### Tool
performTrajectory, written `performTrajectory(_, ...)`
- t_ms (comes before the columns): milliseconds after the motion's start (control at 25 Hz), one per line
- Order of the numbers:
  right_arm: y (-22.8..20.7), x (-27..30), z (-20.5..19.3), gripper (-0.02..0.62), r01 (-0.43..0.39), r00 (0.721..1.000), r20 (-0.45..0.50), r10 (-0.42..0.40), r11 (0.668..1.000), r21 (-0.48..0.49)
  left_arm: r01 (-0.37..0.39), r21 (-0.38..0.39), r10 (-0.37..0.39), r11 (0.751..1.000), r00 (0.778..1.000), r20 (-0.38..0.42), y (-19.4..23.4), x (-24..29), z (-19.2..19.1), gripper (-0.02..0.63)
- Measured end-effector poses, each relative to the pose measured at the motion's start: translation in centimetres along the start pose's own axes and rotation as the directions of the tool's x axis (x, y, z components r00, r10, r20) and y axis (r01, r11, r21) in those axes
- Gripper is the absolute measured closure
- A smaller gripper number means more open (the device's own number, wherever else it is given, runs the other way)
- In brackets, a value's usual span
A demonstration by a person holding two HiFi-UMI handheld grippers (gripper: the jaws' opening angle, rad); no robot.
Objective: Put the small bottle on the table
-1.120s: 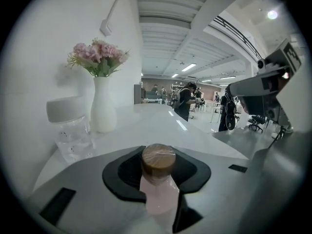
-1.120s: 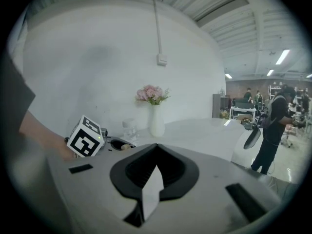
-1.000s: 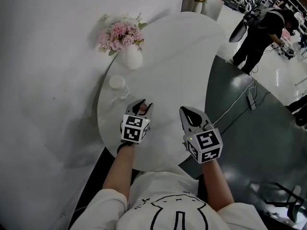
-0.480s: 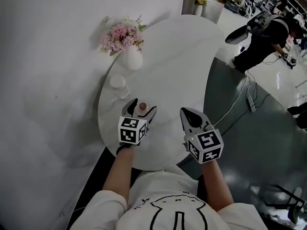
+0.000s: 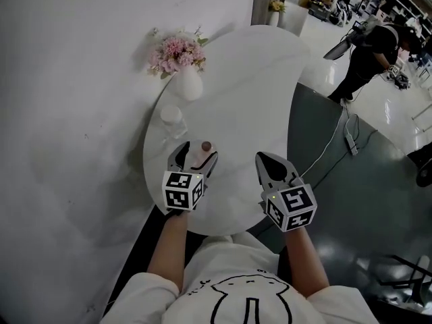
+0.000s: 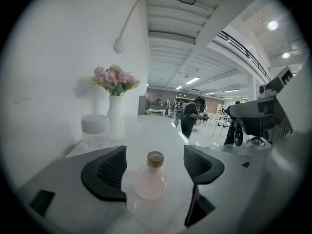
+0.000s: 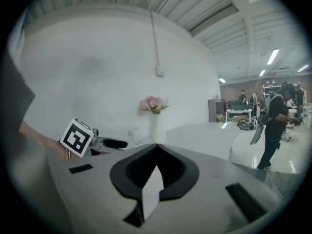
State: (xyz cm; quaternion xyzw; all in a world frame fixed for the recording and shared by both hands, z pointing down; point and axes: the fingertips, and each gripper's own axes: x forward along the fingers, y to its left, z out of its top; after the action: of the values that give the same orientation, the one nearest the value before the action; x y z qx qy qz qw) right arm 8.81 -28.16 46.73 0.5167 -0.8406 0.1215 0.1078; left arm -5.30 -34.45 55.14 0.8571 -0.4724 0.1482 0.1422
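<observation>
- Head view, left side of the table (image 5: 256, 79): a clear jar (image 5: 172, 117) with a white lid stands near the left edge. Beyond it, at the far-left edge, is a white vase (image 5: 190, 84) of pink flowers (image 5: 177, 51). Neither belongs to my task; I only have to stay off them.
- My left gripper (image 5: 194, 158) hangs over the near-left edge with its jaws spread wide; they have just been opening. The small bottle (image 6: 150, 181) stands upright on the table between them. In the left gripper view there is a gap between each of the pads (image 6: 109, 172) and the glass, so nothing presses on it.
- I judge the bottle delivered, so the step in hand is the retreat. To do it well I would pull the left gripper straight back along its own line and lift. I would keep the jaws wide and level so neither pad brushes the round belly. The bottle looks light and narrow-necked, so a nudge could topple it.
- My right gripper (image 5: 268, 162) hovers by the near-right edge, jaws pressed together with nothing in them. I would leave it idle.
- Writing: none I can read. The bottle has a brownish stopper and a pinkish body, with no label visible. The cubes (image 5: 181, 192) on the grippers carry only black-and-white square markers.
</observation>
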Motion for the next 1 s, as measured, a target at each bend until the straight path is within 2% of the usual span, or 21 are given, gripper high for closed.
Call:
performTrajectory(280, 3.8, -2.2, 1.7, 0.601, 0.020, 0.998, 0.056, -0.022, 0.999, 0.029, -0.004, 0.024, 0.003, 1.000, 0.999, 0.033, 1.2, -5.4, 1.3, 0.230)
performTrajectory(560, 6.7, -4.4, 4.0, 0.602, 0.108, 0.990, 0.097, -0.105, 0.994, -0.027, 0.004, 0.028, -0.008, 1.000, 0.992, 0.127, 2.9, -11.0, 4.0, 0.230)
performTrajectory(760, 8.5, -6.1, 4.7, 0.601, 0.143, 0.986, 0.094, -0.139, 0.989, -0.040, 0.024, 0.075, -0.035, 0.997, 0.987, 0.158, 3.4, -13.7, 5.6, 0.230)
performTrajectory(1000, 9.9, -7.4, 6.3, 0.601, 0.184, 0.978, 0.116, -0.176, 0.981, -0.058, 0.069, 0.087, -0.086, 0.994, 0.972, 0.217, 3.7, -16.0, 7.8, 0.230)
